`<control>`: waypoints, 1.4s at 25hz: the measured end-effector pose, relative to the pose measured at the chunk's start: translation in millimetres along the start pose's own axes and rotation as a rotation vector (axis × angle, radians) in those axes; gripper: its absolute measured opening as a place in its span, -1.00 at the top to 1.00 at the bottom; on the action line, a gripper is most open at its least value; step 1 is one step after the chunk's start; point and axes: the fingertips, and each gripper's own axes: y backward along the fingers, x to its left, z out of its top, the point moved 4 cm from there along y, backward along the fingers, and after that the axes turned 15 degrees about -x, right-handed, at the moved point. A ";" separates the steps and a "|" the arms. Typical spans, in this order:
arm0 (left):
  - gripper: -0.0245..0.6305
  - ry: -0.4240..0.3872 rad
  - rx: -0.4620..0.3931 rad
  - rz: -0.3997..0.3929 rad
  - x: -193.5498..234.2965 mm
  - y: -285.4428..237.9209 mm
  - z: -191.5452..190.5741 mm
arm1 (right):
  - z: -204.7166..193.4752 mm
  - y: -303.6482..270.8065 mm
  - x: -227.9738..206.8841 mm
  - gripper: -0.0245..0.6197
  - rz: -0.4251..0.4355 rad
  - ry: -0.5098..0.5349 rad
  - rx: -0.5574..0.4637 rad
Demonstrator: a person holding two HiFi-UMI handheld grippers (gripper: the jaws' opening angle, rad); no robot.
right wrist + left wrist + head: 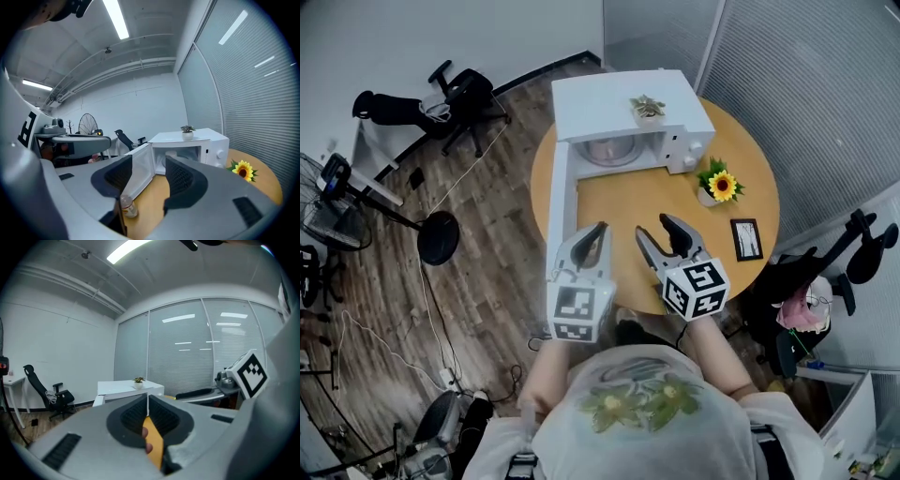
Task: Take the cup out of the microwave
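The white microwave [623, 108] stands at the far side of the round wooden table [750, 187], its door [562, 202] swung wide open toward me. A pale pinkish cup [609, 150] shows dimly inside the cavity. In the right gripper view the microwave [192, 145] and its open door [140, 171] lie straight ahead, and the cup there is only a pale blur. My left gripper [599, 230] hovers beside the door's near end, jaws together and empty. My right gripper [658, 228] hovers over the table's near middle, open and empty. Both are well short of the cavity.
A small potted plant [648, 109] sits on top of the microwave. A sunflower in a pot [719, 186] and a picture frame [747, 239] stand at the table's right. A small clear bottle [126, 206] stands by the door. Office chairs [464, 98] and a fan [333, 202] are on the floor at left.
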 end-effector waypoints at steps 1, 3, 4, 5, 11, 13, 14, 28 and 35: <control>0.91 0.007 0.007 0.001 0.4 -3.9 -2.2 | -0.5 -6.1 -3.7 0.25 0.007 0.000 0.005; 0.91 0.025 0.014 0.010 1.7 -11.0 -5.3 | -1.3 -18.6 -11.0 0.25 0.022 0.002 0.013; 0.91 0.030 0.016 0.016 2.2 -14.4 -6.6 | -1.6 -24.8 -14.4 0.25 0.031 0.004 0.017; 0.91 0.032 0.016 0.020 2.3 -17.7 -7.8 | -1.9 -31.1 -17.9 0.25 0.039 0.007 0.020; 0.91 0.045 0.032 0.041 4.7 -40.9 -16.6 | -6.5 -71.9 -42.8 0.25 0.081 0.024 0.042; 0.91 0.046 0.043 0.061 7.3 -48.2 -19.6 | -11.5 -87.1 -51.6 0.25 0.093 0.028 0.056; 0.91 0.045 0.051 0.070 8.4 -51.8 -21.5 | -14.6 -94.5 -56.1 0.25 0.098 0.030 0.064; 0.91 0.045 0.130 0.187 30.5 -74.0 -48.3 | -71.1 -190.9 -103.0 0.25 0.101 0.074 0.164; 0.91 0.070 0.162 0.209 40.1 -84.6 -62.1 | -93.8 -229.0 -112.9 0.25 0.084 0.039 0.197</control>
